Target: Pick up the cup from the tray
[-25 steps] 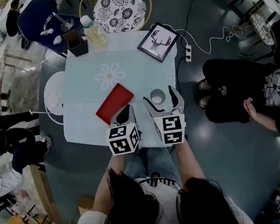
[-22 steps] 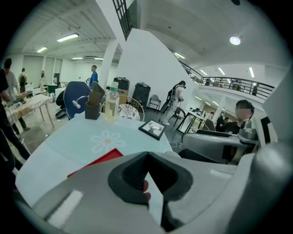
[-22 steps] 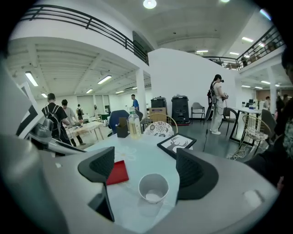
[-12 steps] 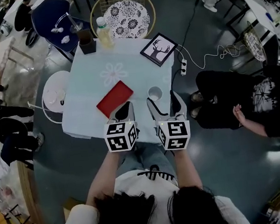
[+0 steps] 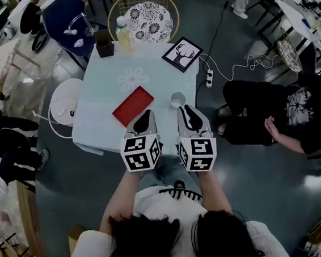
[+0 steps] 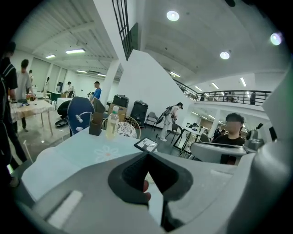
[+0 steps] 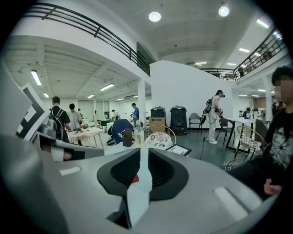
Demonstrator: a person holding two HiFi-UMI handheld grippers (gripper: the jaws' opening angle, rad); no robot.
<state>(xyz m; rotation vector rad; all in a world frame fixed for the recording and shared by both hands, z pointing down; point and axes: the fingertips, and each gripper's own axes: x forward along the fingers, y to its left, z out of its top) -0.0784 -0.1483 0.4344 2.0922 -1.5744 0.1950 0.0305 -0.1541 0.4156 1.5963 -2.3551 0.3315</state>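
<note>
My left gripper [image 5: 145, 116] and right gripper [image 5: 185, 109] hover over the pale table's [image 5: 103, 94] near edge, jaws drawn together on nothing. The white cup [image 5: 177, 99] stands on the table just beyond my right gripper, apart from the red tray [image 5: 133, 105].

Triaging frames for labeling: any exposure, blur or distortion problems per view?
Head view: dim, darker toward the edges, wide-angle bend; cup reads sharp. Left gripper view: fisheye, black corners, blown ceiling lights. Right gripper view: same fisheye and corners; mosaic patch at right edge.
</note>
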